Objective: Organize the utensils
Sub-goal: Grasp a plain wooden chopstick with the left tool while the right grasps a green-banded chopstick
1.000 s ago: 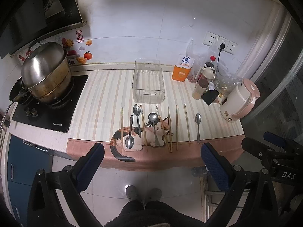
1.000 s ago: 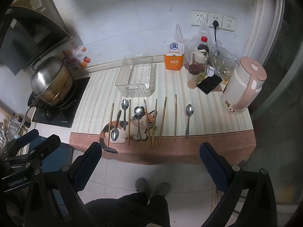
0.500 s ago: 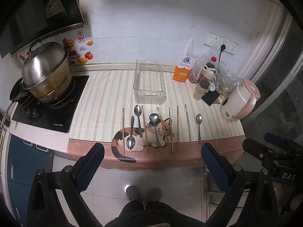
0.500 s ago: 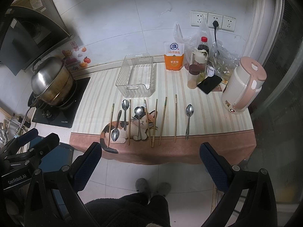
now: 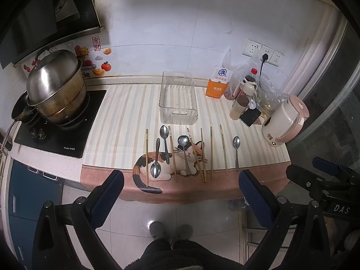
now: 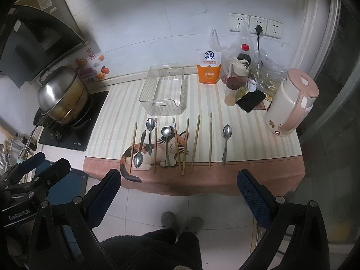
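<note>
Several metal spoons and wooden chopsticks lie side by side on a striped cat-print mat [image 5: 126, 121] [image 6: 247, 135] at the counter's front. One spoon [image 5: 235, 150] [image 6: 225, 141] lies apart at the right. An empty clear plastic bin [image 5: 178, 97] [image 6: 164, 90] stands just behind them. My left gripper [image 5: 180, 198] is open and empty, held high in front of the counter edge, well short of the utensils. My right gripper [image 6: 177, 198] is likewise open and empty, to the right of the left one.
A steel pot [image 5: 55, 85] sits on a black cooktop [image 5: 58, 135] at the left. A salt bag [image 5: 217, 83], bottles, plastic bags, a phone [image 5: 249, 117] and a pink-and-cream kettle [image 5: 284, 121] crowd the right end. Tiled floor and my slippers lie below.
Both views have shifted very slightly; the counter sits a touch lower and nearer in the left wrist view. No utensil has moved and both grippers stay open.
</note>
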The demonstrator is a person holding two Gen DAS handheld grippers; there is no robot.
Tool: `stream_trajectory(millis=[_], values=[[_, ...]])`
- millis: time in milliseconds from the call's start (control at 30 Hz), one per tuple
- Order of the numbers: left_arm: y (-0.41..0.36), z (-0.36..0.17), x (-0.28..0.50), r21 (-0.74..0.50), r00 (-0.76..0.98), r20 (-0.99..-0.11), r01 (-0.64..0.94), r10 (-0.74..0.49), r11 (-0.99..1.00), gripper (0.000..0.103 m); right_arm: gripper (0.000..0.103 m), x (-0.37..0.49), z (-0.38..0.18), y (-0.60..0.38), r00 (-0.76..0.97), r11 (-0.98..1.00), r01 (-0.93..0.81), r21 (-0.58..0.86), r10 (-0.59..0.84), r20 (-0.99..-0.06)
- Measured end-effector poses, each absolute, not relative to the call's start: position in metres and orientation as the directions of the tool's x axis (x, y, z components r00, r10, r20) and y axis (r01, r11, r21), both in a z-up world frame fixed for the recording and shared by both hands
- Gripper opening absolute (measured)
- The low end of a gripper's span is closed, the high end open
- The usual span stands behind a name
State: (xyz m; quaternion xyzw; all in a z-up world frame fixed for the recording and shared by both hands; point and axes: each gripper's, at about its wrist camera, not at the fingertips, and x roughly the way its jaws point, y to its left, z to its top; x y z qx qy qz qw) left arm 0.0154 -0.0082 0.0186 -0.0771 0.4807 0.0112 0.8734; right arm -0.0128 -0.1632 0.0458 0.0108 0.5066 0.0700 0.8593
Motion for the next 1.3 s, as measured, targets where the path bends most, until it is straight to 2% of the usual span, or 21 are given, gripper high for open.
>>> stream_trajectory(millis=[400,700,867,933,1000,1067,1167,1267,1300], values=[[-0.004,0.019,0.016,-0.110,0.543,-0.839,-0.111,-0.032,0.988,0.103,0.103,-0.010,0.046,-0.161,0.488,0.991,-0.102,0.086,0.125,-0.864],[0.019,-0.012,0.051,0.171,0.593,-0.737,-0.302,0.325,0.938,0.103,0.103,0.026,0.007,-0.181,0.524,1.000,-0.008,0.027,0.027,-0.851],[0.037,-0.066,0.081,0.250,0.508,-0.761,-0.344,0.404,0.905,0.103,0.103,0.058,-0.044,-0.188,0.496,1.000,0.020,-0.014,-0.023,-0.868],[0.044,-0.089,0.091,0.258,0.472,-0.784,-0.343,0.403,0.903,0.103,0.097,0.073,-0.070,-0.190,0.469,0.999,0.032,-0.015,-0.028,-0.883],[0.054,-0.117,0.108,0.254,0.416,-0.824,-0.335,0.384,0.907,0.103,0.078,0.085,-0.095,-0.190,0.431,0.999,0.032,0.003,-0.012,-0.902],[0.059,-0.141,0.119,0.242,0.378,-0.855,-0.318,0.356,0.917,0.103,0.067,0.100,-0.124,-0.191,0.382,0.999,0.037,0.034,0.017,-0.924],[0.073,-0.193,0.146,0.183,0.282,-0.923,-0.282,0.263,0.942,0.102,0.061,0.115,-0.157,-0.193,0.345,0.995,0.056,0.081,0.057,-0.937],[0.082,-0.238,0.170,0.141,0.202,-0.960,-0.250,0.194,0.958,0.092,0.051,0.137,-0.194,-0.191,0.285,0.992,0.088,0.089,0.061,-0.957],[0.086,-0.254,0.178,0.133,0.171,-0.969,-0.242,0.177,0.961,0.082,0.050,0.139,-0.200,-0.190,0.269,0.991,0.096,0.089,0.060,-0.961]])
